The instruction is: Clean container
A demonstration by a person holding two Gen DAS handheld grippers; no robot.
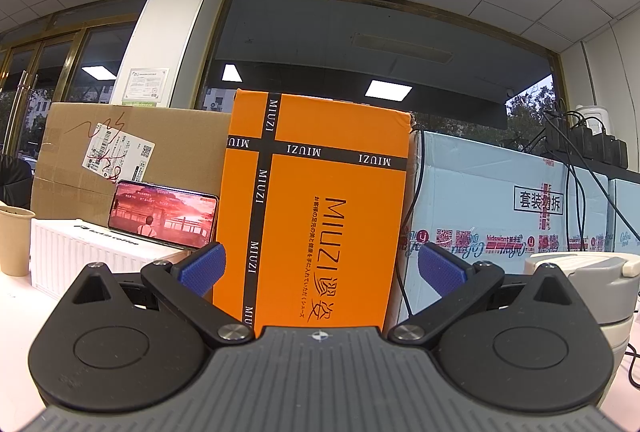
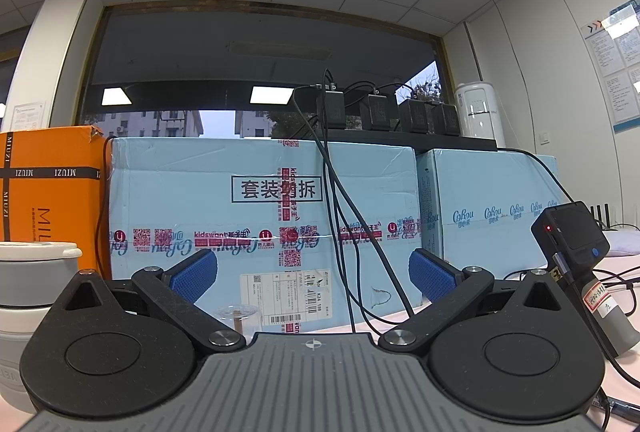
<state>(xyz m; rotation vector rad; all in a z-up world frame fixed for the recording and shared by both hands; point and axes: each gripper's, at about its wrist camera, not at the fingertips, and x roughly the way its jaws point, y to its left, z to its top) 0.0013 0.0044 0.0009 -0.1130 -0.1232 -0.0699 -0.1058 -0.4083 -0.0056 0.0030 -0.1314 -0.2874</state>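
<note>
A grey, white-lidded container [image 1: 580, 280] stands on the table at the right edge of the left wrist view, partly behind my left gripper's body. The same container [image 2: 28, 296] shows at the left edge of the right wrist view. My left gripper [image 1: 320, 266] is open, its blue pads wide apart with nothing between them, facing an orange box. My right gripper [image 2: 312, 274] is open too and empty. A small clear glass cup [image 2: 238, 316] with a brown stick inside stands low between the right gripper's fingers, mostly hidden by its body.
An orange MIUZI box [image 1: 316, 208], a brown carton [image 1: 132, 156] and light blue cartons [image 2: 260, 212] wall off the back of the table. A phone [image 1: 164, 214] leans on a white box [image 1: 92, 256]. A paper cup [image 1: 14, 240] stands far left. Cables [image 2: 344, 216] and a black device [image 2: 576, 236] are at right.
</note>
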